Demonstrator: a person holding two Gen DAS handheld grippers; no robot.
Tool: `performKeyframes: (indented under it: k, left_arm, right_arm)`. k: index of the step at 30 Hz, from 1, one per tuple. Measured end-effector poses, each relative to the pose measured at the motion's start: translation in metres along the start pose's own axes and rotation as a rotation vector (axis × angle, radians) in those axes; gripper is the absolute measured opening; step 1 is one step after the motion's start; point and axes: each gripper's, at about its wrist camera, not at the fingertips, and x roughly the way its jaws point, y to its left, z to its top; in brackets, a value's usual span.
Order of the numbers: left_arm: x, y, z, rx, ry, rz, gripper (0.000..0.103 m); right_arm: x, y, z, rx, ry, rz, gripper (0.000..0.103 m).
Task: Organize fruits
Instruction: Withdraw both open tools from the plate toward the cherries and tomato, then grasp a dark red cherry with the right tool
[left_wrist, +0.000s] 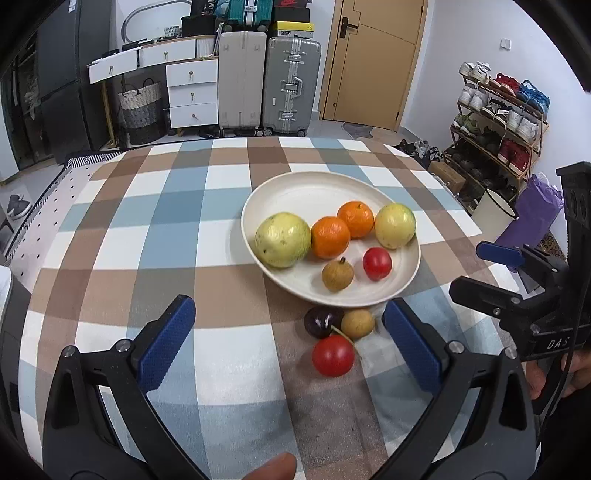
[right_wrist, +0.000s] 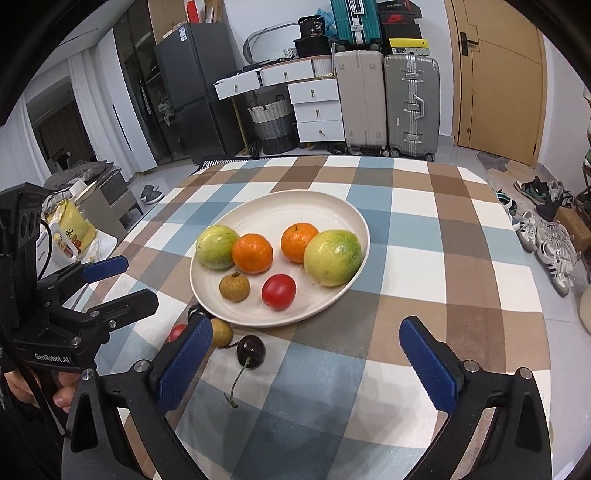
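Left gripper (left_wrist: 288, 339) and right gripper (right_wrist: 306, 354): both wide, holding nothing; plate (left_wrist: 295, 192) holds six fruits; cherry (right_wrist: 251, 350) lies on bench (left_wrist: 184, 206) near plate's front rim

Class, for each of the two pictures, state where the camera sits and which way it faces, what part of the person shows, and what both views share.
Left wrist: on the left gripper, facing across the checked table toward the suitcases and door; its open fingers frame three loose fruits; the right gripper and a hand show at right.
Right wrist: on the right gripper, facing the same way; the left gripper and hand show at left.
Shared: the white plate of fruit.
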Motion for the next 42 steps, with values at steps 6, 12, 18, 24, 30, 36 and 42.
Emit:
performKeyframes:
  k: [6, 12, 18, 24, 30, 36, 42]
  left_arm:
    - [0.009, -0.001, -0.018, 0.008, 0.038, 0.011, 0.102]
    - [0.017, -0.003, -0.028, 0.019, 0.061, 0.016, 0.102]
    - [0.027, -0.001, -0.033, 0.015, 0.080, 0.018, 0.102]
    - [0.034, 0.002, -0.037, 0.008, 0.093, 0.007, 0.102]
    - [0.040, 0.003, -0.038, 0.005, 0.104, -0.005, 0.102]
    - [0.045, 0.001, -0.039, 0.005, 0.120, -0.020, 0.102]
    - [0.051, 0.002, -0.039, -0.002, 0.132, -0.029, 0.102]
  right_arm:
    - [0.010, 0.009, -0.010, -0.014, 0.038, 0.007, 0.103]
    - [0.021, 0.012, -0.018, -0.012, 0.062, 0.007, 0.103]
    - [0.030, 0.015, -0.023, -0.020, 0.093, -0.001, 0.103]
    - [0.042, 0.015, -0.028, -0.022, 0.128, -0.012, 0.103]
    - [0.052, 0.014, -0.030, -0.029, 0.150, -0.038, 0.103]
    - [0.054, 0.013, -0.029, -0.044, 0.142, -0.089, 0.103]
    - [0.058, 0.016, -0.029, -0.072, 0.141, -0.106, 0.103]
